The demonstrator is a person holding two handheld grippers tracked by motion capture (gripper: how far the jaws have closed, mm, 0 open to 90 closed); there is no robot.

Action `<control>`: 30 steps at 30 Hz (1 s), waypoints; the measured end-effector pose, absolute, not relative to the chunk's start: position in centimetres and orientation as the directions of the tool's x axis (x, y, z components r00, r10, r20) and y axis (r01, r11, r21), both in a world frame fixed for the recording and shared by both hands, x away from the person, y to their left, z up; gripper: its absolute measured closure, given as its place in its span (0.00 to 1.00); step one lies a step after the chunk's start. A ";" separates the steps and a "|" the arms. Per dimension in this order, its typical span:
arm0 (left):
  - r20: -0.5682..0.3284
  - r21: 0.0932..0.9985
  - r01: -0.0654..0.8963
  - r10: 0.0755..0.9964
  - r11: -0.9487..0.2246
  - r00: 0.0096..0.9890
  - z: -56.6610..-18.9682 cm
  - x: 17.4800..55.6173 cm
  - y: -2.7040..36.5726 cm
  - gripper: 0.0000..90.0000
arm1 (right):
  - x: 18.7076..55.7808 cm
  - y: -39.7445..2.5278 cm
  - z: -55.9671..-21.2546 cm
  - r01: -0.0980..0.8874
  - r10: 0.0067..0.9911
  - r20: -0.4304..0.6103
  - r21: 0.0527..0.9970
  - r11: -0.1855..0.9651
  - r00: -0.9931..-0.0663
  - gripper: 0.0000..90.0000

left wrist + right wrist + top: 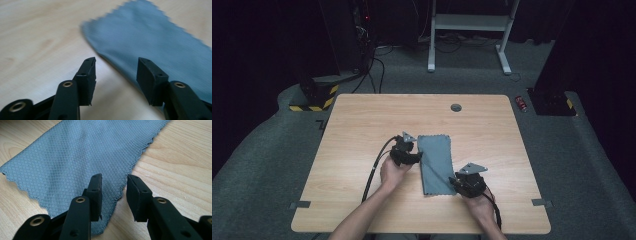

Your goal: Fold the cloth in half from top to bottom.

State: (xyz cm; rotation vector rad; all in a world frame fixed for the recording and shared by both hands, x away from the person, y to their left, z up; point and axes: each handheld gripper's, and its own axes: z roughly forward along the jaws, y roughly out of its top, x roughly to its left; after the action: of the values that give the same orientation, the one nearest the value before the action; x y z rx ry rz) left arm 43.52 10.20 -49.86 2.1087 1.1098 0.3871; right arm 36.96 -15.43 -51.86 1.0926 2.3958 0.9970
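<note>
A: How do you reckon the grey cloth (pixel 436 164) will handle?

B: Light and limp, I'd judge. It lies flat on the table (pixel 362 125), folded into a long strip, a little in front of the person and near the middle of the board. The weave is a fine diamond pattern (pixel 82 157) and the edges are cut in small scallops, like a thin cleaning cloth. Nothing fragile about it, but it will sag and trail from wherever it is lifted.

A: So where should it be taken?

B: At an edge or corner, pinching the full thickness of the fold so the layers don't slip apart. One hold alone would let the rest droop; two holds, well apart, should keep it spread.

A: And the grippers?

B: The left gripper (pixel 116 68) has its jaws spread wide, one over bare wood and the other over the cloth (pixel 155 37), straddling its long edge without touching it as far as I can tell. In the high view it sits at the strip's left side, towards the far end (pixel 404 150).

A: The right one?

B: The right gripper (pixel 114 185) is parted more narrowly, its jaws astride the scalloped edge near the close corner, holding nothing. From above it is at the near right corner (pixel 468 182).
</note>
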 end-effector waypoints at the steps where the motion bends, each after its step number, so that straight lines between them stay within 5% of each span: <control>1: -0.076 0.712 0.594 0.800 -0.374 0.595 -49.9 42.8 10.0 0.53 | 37.0 -15.4 -51.9 0.531 0.757 -0.003 0.711 0.461 -0.653 0.73; 12: 0.085 0.697 0.525 0.784 -0.488 0.616 -51.5 38.8 9.0 0.50 | 37.0 -15.5 -51.9 0.533 0.758 0.000 0.711 0.459 -0.652 0.72; 23: -0.051 0.716 0.569 0.782 -0.405 0.622 -50.6 36.7 9.7 0.50 | 36.8 -15.8 -51.5 0.535 0.762 0.015 0.720 0.441 -0.648 0.72; 30: -0.007 0.694 0.547 0.755 -0.469 0.656 -51.4 34.6 8.7 0.56 | 36.1 -15.9 -51.4 0.529 0.748 0.010 0.714 0.460 -0.664 0.72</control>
State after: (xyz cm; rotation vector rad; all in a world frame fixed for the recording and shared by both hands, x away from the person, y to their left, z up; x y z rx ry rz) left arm 34.62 8.71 -51.44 2.1932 1.0037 0.3962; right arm 36.06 -15.93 -51.42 1.0887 2.4079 1.0167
